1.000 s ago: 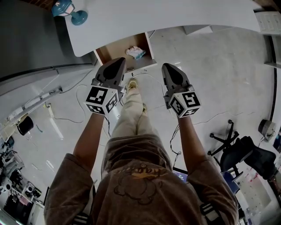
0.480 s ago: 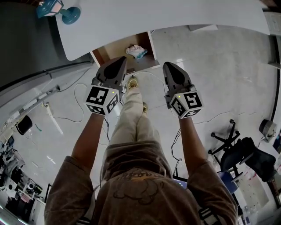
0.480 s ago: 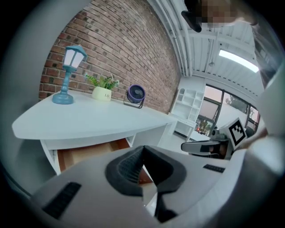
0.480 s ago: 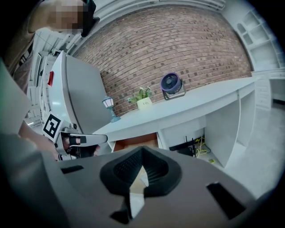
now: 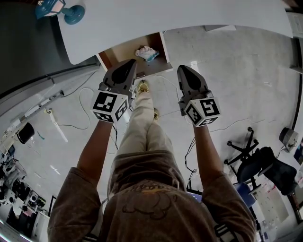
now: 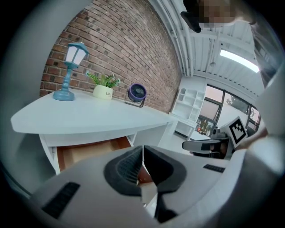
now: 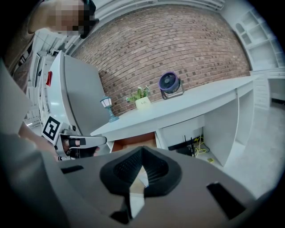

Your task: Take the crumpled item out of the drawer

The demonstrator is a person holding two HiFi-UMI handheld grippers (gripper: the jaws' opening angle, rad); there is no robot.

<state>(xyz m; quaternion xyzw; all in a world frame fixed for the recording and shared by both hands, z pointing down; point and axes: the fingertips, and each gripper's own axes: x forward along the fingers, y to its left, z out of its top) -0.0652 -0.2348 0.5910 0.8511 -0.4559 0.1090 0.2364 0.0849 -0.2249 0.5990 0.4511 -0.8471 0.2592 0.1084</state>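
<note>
The crumpled item (image 5: 147, 53), white with a blue patch, lies in the open wooden drawer (image 5: 124, 53) under the white desk (image 5: 189, 16). My left gripper (image 5: 130, 64) hangs in the air just in front of the drawer's front edge, jaws shut and empty. My right gripper (image 5: 183, 70) is level with it, to the right of the drawer, also shut with nothing held. From the left gripper (image 6: 142, 149) view the drawer (image 6: 89, 151) shows past the jaws, its contents hidden. The right gripper (image 7: 141, 151) looks at the drawer (image 7: 133, 143) too.
A blue lamp (image 5: 59, 10), a potted plant (image 7: 141, 100) and a small fan (image 7: 169, 83) stand on the desk. A tall grey cabinet (image 7: 75, 102) is left of the desk. Cables (image 5: 90, 113) trail on the floor; an office chair (image 5: 255, 165) is at the right.
Both grippers have sunk a little, side by side, with their jaws unchanged. The drawer sits slightly higher in the head view.
</note>
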